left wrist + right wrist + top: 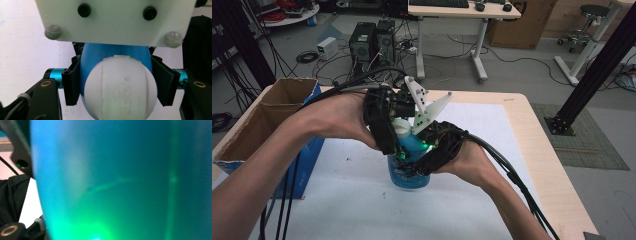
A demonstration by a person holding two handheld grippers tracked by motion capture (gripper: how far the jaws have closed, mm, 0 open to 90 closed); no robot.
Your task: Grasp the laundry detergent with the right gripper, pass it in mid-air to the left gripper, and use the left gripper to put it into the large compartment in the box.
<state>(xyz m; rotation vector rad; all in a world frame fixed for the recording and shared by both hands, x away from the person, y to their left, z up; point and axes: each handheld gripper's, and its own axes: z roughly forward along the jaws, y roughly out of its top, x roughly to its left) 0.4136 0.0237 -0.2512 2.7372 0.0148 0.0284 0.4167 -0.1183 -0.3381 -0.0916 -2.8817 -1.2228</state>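
The big wooden table (542, 165) has a white sheet (362, 200) spread over most of its top. At the left edge of the table sits an open brown cardboard box with a blue side (267, 125). It is well apart from the hands.

Near the middle of the white sheet stands a blue plastic bottle with a round white cap (409, 172). It stands upright, and both hands are wrapped close around it.

The left gripper (384, 125) comes at the top of the bottle from the left. In the left gripper view, its two black fingers (71, 85) sit on each side of the blue neck, just under the white cap (120, 87). The fingers are pressed onto the neck and clamp it.

The right gripper (437, 145) is at the right side of the bottle, lower down, with a small green light shining on it. The right gripper view is very close to the blue bottle wall (112, 182) and blurry. I cannot tell if its fingers are apart or together.
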